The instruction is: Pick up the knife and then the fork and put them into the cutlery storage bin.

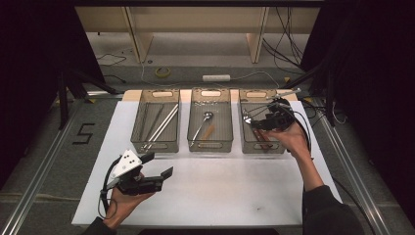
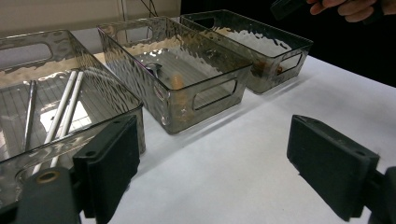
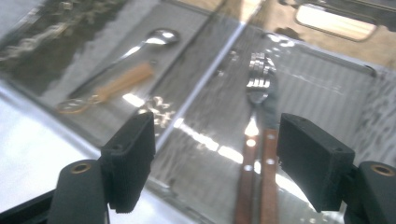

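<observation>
Grippers both released: left gripper (image 1: 157, 165) over bare white table (image 1: 230, 191), right gripper (image 3: 215, 154) above right bin (image 1: 244, 142) forks (image 3: 259, 140).

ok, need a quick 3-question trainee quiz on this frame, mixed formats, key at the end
1. True or false: the right gripper is shut on a fork.
2. Which bin holds the spoon? A) left bin B) middle bin C) right bin
3. Fill in: the left gripper hovers over the white ____, in front of the bins.

Key
1. False: its fingers stand open above two wooden-handled forks in the right bin.
2. B
3. Table
</observation>
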The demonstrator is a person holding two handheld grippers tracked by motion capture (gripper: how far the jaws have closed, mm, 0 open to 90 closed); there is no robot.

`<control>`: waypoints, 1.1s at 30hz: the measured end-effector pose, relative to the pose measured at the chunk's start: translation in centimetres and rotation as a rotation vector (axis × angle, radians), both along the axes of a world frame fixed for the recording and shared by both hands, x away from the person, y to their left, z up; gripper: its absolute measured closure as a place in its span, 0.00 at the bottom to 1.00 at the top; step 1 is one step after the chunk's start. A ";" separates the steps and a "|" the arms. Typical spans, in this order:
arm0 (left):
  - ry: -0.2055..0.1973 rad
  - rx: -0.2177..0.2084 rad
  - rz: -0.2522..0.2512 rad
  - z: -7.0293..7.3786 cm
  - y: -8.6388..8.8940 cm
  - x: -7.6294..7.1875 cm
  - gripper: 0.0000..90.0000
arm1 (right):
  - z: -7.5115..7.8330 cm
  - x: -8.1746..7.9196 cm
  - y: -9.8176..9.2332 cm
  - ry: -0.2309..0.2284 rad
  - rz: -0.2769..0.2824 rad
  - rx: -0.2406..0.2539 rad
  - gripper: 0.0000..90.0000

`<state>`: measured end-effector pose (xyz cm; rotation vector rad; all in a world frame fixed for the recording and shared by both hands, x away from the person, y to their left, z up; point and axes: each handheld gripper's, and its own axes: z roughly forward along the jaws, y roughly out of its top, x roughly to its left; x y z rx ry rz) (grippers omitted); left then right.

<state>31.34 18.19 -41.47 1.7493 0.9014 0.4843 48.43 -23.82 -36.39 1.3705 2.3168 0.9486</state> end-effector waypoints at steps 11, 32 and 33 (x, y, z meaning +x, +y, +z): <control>0.002 -0.004 0.000 0.0 0.1 0.1 0.19 | -0.3 -3.4 0.8 -0.072 0.069 0.077 0.30; 0.006 -0.005 -0.001 0.0 0.1 0.1 0.19 | -1.8 -8.6 1.4 -0.179 0.122 0.208 0.23; 0.006 -0.005 -0.001 -0.1 0.1 0.1 0.19 | -1.9 -8.8 1.4 -0.181 0.127 0.216 0.23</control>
